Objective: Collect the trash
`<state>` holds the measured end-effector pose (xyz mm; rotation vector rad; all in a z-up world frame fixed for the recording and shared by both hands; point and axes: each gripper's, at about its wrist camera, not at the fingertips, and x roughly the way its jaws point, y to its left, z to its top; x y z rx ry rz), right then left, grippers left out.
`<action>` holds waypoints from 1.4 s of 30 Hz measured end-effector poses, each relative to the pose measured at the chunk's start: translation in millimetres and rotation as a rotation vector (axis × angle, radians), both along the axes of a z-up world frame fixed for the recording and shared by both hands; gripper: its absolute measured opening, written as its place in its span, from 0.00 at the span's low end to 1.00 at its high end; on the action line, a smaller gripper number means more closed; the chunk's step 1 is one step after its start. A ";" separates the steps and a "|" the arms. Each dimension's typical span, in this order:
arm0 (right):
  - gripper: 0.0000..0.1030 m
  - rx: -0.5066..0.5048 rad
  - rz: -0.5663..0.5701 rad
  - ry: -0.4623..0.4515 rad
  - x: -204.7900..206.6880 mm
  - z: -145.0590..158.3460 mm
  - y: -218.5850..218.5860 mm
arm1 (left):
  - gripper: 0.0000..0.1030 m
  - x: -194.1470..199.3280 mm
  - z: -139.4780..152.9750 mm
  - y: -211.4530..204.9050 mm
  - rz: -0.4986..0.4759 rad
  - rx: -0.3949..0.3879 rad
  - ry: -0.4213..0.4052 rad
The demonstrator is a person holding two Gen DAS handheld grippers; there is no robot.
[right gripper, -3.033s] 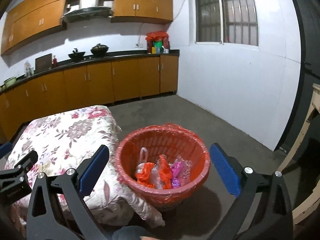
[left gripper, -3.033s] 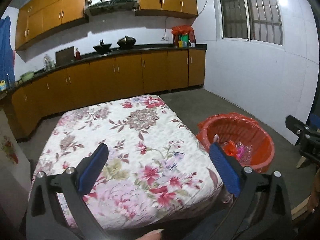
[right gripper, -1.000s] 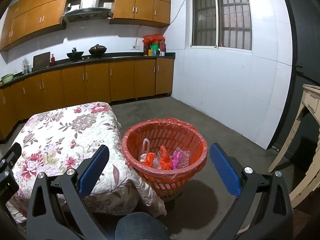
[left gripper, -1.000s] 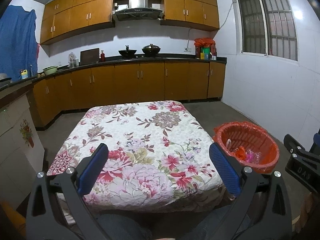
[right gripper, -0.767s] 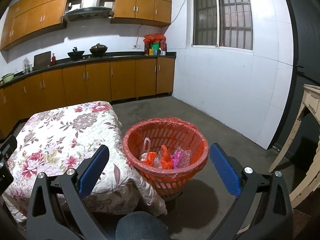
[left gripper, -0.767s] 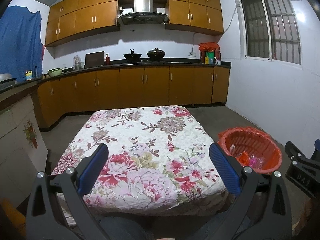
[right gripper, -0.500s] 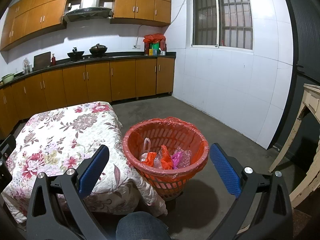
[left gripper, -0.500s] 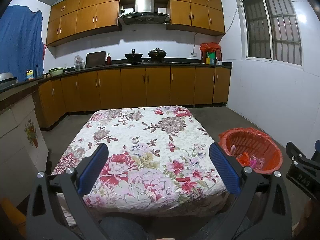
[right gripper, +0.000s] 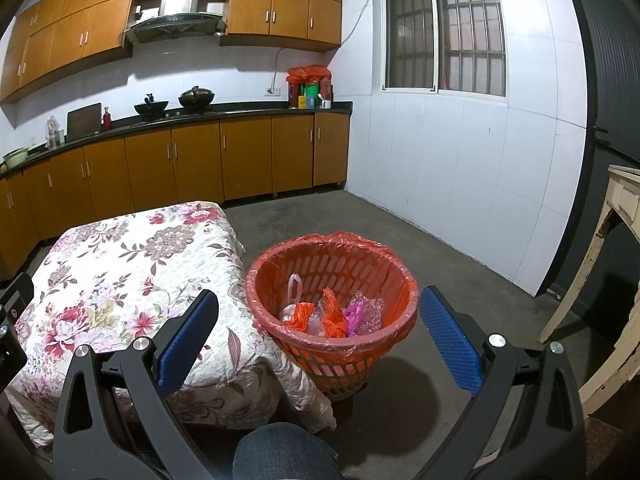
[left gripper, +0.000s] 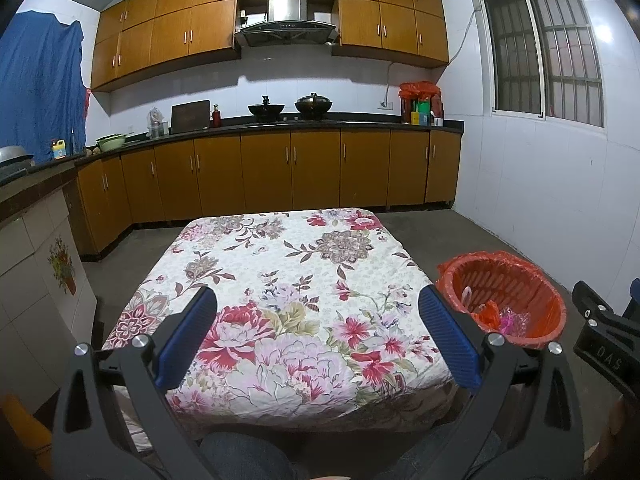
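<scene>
An orange trash basket (right gripper: 332, 276) lined with a red bag stands on the floor right of the table; it also shows in the left wrist view (left gripper: 504, 300). Inside lie crumpled plastic bags (right gripper: 332, 314), orange, clear and pink. A table under a floral cloth (left gripper: 288, 280) has no loose trash on top; it also shows in the right wrist view (right gripper: 120, 272). My left gripper (left gripper: 318, 332) is open and empty over the table's near edge. My right gripper (right gripper: 318, 330) is open and empty, held back from the basket.
Wooden kitchen cabinets and a dark counter (left gripper: 280, 124) with pots run along the far wall. A white tiled wall with a window (right gripper: 444, 32) stands to the right. A worn pale wooden table (right gripper: 616, 216) is at the far right. A tiled counter (left gripper: 36, 240) stands at left.
Both grippers have drawn back and risen, so the table and basket look farther away. Both stay open and empty.
</scene>
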<state>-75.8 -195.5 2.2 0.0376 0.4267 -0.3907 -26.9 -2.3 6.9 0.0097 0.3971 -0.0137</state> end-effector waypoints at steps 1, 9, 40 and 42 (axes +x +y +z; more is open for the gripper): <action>0.97 -0.001 0.000 0.000 0.0 0.0 -0.3 | 0.96 0.1 -0.6 0.0 0.000 0.000 0.001; 0.97 0.001 0.000 0.000 0.4 -0.4 -0.5 | 0.96 0.3 -1.5 -0.3 0.000 0.000 0.001; 0.97 0.005 0.000 0.003 0.9 -1.0 -2.7 | 0.96 1.6 -9.5 -0.3 -0.007 0.002 0.014; 0.97 0.004 -0.001 0.004 0.7 -1.2 -1.5 | 0.96 1.7 -10.3 -0.2 -0.008 0.002 0.015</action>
